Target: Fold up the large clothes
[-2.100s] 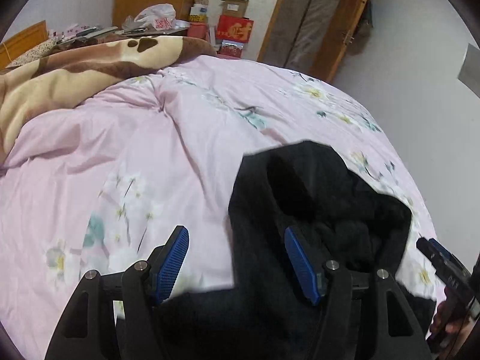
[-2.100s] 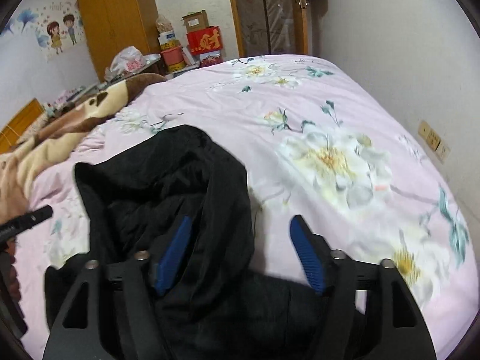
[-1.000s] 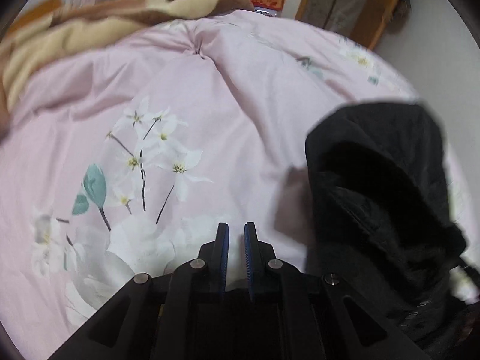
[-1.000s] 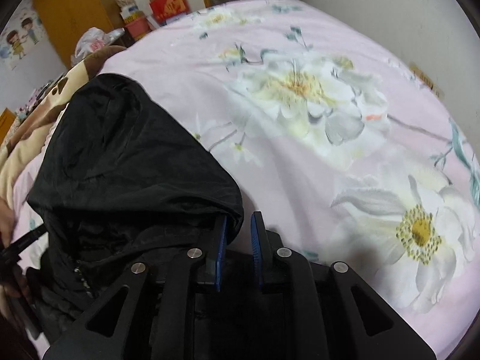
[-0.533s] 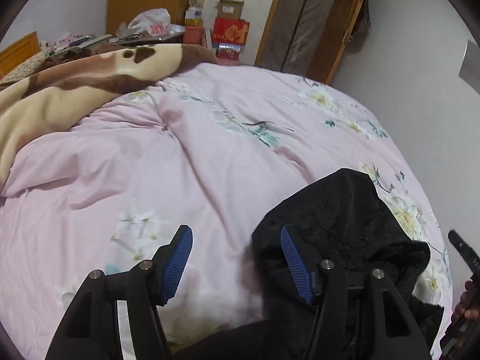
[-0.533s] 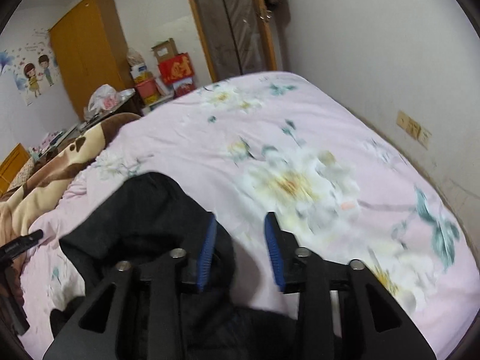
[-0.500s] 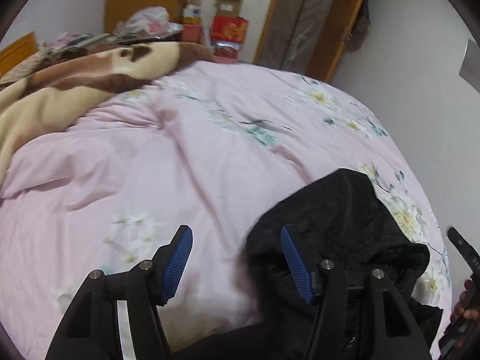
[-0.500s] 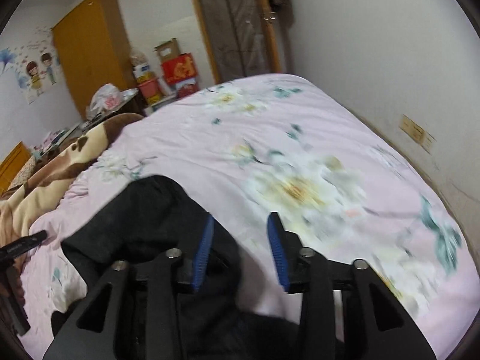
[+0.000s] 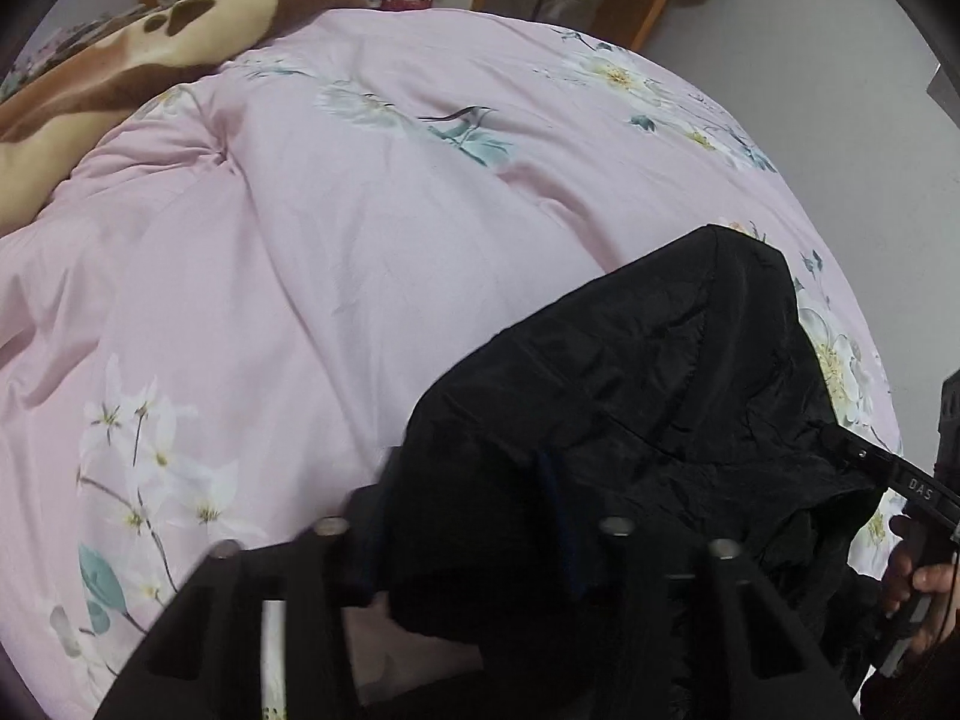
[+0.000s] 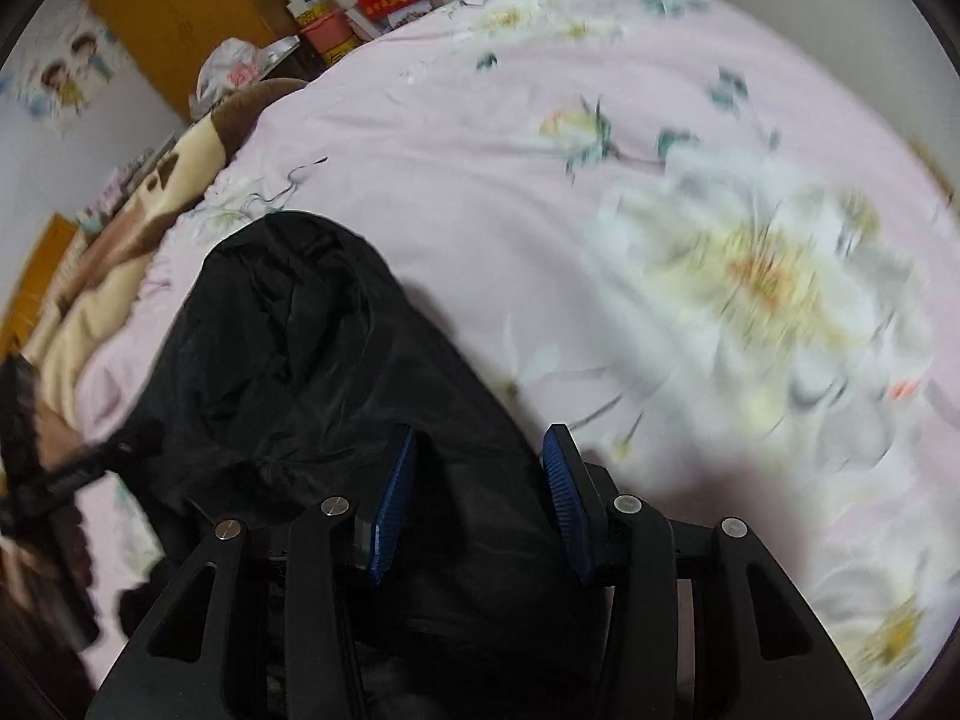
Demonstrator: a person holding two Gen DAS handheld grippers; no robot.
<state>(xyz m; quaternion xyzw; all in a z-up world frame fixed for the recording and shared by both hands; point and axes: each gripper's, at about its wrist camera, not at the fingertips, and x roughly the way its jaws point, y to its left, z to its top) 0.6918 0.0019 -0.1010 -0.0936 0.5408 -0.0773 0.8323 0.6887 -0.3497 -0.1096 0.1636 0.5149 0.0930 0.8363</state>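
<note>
Claws (image 9: 462, 522) (image 10: 480, 498) straddle black jacket (image 10: 312, 372) edges on quilt (image 9: 360, 210).

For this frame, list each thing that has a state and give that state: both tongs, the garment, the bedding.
Left tongs: open, black fabric draped between and over the pads.
Right tongs: open, straddling a fold of the jacket, not clamped.
Black jacket: bunched in a heap on the bed, not yet folded.
Pink floral quilt: spread over the bed, lightly creased.
Brown and cream blanket: rumpled along the bed's far edge.
</note>
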